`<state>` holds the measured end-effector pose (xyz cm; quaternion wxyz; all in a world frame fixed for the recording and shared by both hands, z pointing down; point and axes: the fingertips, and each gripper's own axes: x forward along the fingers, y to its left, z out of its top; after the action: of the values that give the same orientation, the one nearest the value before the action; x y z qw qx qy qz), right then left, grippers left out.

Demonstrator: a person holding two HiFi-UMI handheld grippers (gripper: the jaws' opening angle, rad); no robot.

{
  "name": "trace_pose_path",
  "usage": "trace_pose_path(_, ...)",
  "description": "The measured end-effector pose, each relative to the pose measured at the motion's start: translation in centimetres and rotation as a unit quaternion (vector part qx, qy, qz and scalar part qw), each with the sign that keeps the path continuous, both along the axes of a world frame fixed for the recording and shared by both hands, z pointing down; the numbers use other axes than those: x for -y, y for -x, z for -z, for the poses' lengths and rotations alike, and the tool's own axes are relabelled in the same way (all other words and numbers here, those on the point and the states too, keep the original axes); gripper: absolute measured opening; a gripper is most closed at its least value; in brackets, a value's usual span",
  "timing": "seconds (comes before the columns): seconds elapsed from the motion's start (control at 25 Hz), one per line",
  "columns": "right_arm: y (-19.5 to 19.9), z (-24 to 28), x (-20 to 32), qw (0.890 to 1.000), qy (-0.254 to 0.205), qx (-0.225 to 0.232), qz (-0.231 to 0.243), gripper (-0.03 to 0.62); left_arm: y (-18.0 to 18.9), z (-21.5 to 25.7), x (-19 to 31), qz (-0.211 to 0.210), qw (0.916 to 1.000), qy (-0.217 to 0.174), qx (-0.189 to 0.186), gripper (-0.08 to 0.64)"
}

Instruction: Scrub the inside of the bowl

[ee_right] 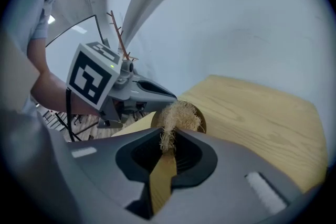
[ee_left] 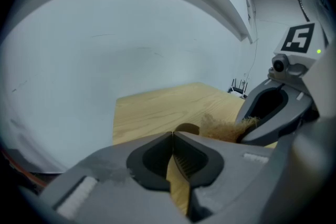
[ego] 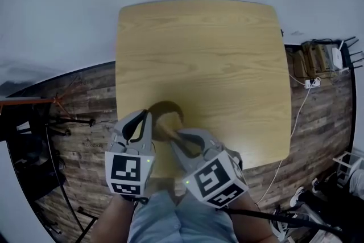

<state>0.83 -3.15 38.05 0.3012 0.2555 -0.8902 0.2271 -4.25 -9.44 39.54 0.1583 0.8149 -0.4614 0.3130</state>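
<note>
A small dark brown bowl (ego: 170,107) sits near the front left of the wooden table (ego: 216,54). My right gripper (ego: 174,137) is shut on a tan fibrous scrubber (ego: 165,123), whose tuft (ee_right: 179,115) hangs over the bowl (ee_right: 199,123). My left gripper (ego: 149,116) rests at the bowl's left rim. In the left gripper view its jaws (ee_left: 172,135) meet at the tips with nothing visible between them, and the bowl's rim (ee_left: 187,127) shows just beyond them. The scrubber (ee_left: 223,128) and the right gripper (ee_left: 273,113) lie to the right there.
The table's front edge is close below the bowl. On the plank floor, a dark stand's legs (ego: 62,119) lie on the left. A power strip (ego: 310,83), a router (ego: 339,57) and cables lie on the right. A pale wall stands behind the table.
</note>
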Motion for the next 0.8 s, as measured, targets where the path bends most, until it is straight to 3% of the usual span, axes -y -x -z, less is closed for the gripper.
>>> trace_pose_path(0.36,-0.1,-2.4,2.1,1.0,-0.005,-0.03,-0.003,0.044,-1.3,0.1,-0.1,-0.022,0.9997,0.004,-0.004,0.027)
trace_pose_path(0.8,-1.0,-5.8,2.5,0.996,0.064,-0.044,-0.032,0.043,-1.6,1.0,0.3,-0.007,0.9995,0.016,-0.027,0.027)
